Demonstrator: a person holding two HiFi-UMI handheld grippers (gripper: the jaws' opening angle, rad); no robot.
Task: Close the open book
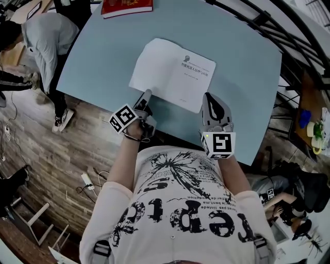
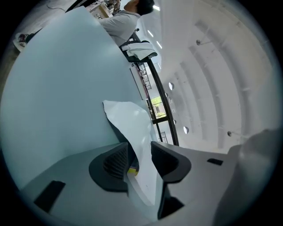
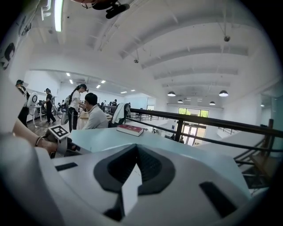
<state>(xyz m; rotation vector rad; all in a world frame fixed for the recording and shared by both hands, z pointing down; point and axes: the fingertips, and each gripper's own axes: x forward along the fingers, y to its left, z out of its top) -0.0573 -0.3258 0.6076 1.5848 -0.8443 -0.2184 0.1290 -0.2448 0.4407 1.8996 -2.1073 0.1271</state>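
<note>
The book (image 1: 172, 72) lies flat on the table (image 1: 98, 56), just in front of both grippers. Only one white side w/ small print shows on top. I think it's shut or nearly shut, but I can't tell for sure.

L gripper (image 2: 139, 152) is at the book's near left corner. Its jaws are partly open, & a white page (image 2: 132, 119) stands up btw them, bent & curly. The page looks to lean on one jaw, and the other pad isn't pressing it. So this gripper holds nothing tight.

R gripper (image 3: 135, 165) is at the near right corner. Its jaws are pinched together on a thin white edge of the book, so that corner is held.

A red book (image 1: 127, 7) sits far beyond both grippers, at the far edge of the table. It's not in the way.

Step now, I think: let the page go so it drops flat.

How to do it well:
- Open the L jaws a bit more so no pad rubs the page.
- Pull L gripper straight back toward the body, slow, not sideways. Else the page could catch & get bent, or flip back up.
- Keep R gripper pinching till the page is down, so the book doesn't slide.
- Check that the left corner lies flat. If it pops up, push it down softly w/ the flat side of a jaw.
- Last, let R go too.
</note>
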